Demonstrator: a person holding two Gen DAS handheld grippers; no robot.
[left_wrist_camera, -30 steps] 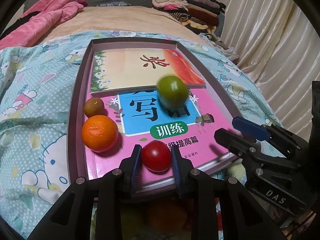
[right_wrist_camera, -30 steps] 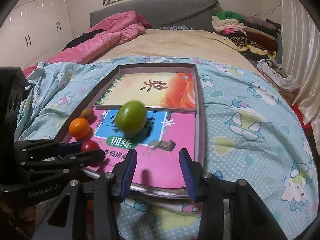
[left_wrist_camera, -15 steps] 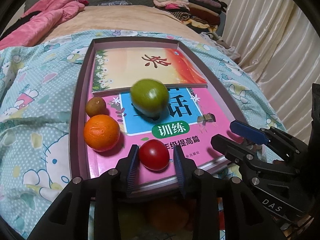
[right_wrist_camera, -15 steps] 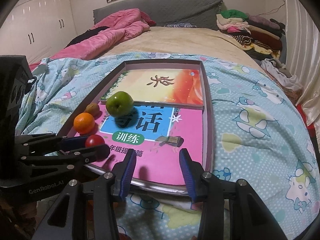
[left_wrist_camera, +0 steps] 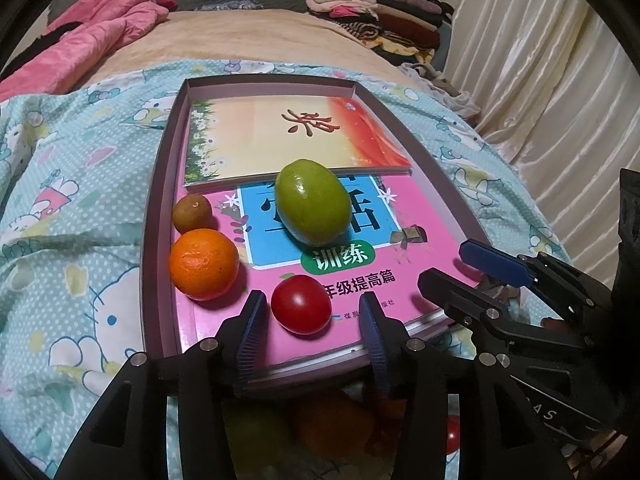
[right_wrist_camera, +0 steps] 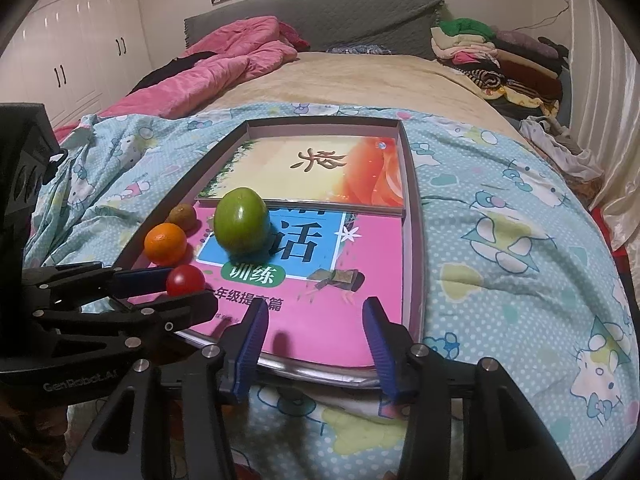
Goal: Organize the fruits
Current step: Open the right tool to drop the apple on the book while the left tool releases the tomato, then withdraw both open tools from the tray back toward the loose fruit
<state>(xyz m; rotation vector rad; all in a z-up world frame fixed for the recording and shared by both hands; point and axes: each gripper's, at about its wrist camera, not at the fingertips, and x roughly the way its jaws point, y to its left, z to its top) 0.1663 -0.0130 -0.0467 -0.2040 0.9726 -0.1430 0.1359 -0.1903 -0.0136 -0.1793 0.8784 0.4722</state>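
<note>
A shallow purple tray lies on the bed with two books in it. On the pink book rest a green fruit, an orange, a small brown fruit and a red tomato. My left gripper straddles the tomato. Its jaws are opening, with a gap on both sides of the tomato. My right gripper hovers over the tray's near edge, its jaws opening with nothing between them.
A blue cartoon-print sheet covers the bed around the tray. A pink quilt and a pile of folded clothes lie at the far end. Curtains hang on the right. Blurred fruits show below the left gripper.
The green fruit rolled from the tray's middle right toward the near left and now rests on the pink book. The left jaws came off the tomato and spread. The right jaws widened slightly.
</note>
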